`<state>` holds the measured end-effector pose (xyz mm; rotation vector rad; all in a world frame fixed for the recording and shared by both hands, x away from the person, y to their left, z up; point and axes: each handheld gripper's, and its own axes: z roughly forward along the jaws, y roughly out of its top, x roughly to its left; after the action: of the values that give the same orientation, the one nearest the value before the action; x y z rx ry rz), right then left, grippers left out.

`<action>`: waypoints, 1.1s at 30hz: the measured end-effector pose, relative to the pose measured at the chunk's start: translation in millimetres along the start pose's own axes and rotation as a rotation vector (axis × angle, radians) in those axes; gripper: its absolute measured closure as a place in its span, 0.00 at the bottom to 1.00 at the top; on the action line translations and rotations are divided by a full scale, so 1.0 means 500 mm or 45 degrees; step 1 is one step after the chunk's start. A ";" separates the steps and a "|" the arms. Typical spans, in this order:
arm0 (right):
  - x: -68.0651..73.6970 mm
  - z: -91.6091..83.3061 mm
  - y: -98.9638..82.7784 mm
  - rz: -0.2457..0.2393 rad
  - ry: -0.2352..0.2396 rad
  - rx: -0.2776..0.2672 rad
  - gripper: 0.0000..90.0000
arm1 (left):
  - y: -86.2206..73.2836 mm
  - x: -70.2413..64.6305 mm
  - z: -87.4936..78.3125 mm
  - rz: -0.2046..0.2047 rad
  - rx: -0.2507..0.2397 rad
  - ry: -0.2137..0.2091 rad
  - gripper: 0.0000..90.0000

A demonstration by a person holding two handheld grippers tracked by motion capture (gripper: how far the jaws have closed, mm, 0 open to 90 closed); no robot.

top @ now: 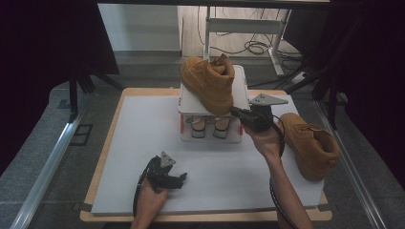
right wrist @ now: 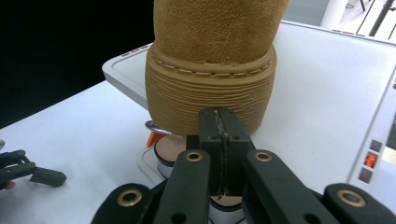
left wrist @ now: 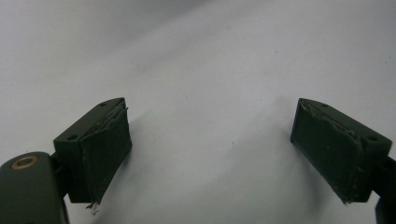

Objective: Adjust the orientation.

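Tan boot (top: 208,82) atop white rack (top: 241,81), heel overhanging front edge; right gripper (top: 235,111) closed empty at sole. Left gripper (top: 183,178) open, near table (top: 143,124) front edge.

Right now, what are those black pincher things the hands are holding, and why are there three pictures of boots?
A person holds a tool in each hand, called a gripper: two black jaws that pinch. One picture comes from a camera up high, looking down at the white table. The other two come from small cameras riding on each gripper. The left gripper rests low on the table, jaws wide open, holding nothing. The right gripper is shut with nothing between its jaws, its tip right at the heel of a tan boot. That boot stands on a white machine. The second boot waits on the table, beside the right hand.
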<state>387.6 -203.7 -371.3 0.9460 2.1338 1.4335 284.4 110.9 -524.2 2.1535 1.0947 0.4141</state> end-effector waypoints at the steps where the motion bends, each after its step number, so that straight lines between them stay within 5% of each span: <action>1: 0.002 0.001 0.001 -0.002 0.005 0.000 1.00 | 0.000 0.000 0.000 0.000 0.000 0.000 0.13; 23: 0.069 0.065 0.021 -0.115 0.100 0.005 1.00 | 0.000 -0.001 0.001 -0.010 -0.011 -0.003 0.13; 33: 0.099 0.094 0.030 -0.191 0.093 0.005 1.00 | 0.000 -0.001 0.001 -0.005 -0.006 0.000 0.13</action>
<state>388.7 -134.0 -373.8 0.7287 2.2096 1.4095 284.2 110.6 -524.4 2.1467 1.0970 0.4148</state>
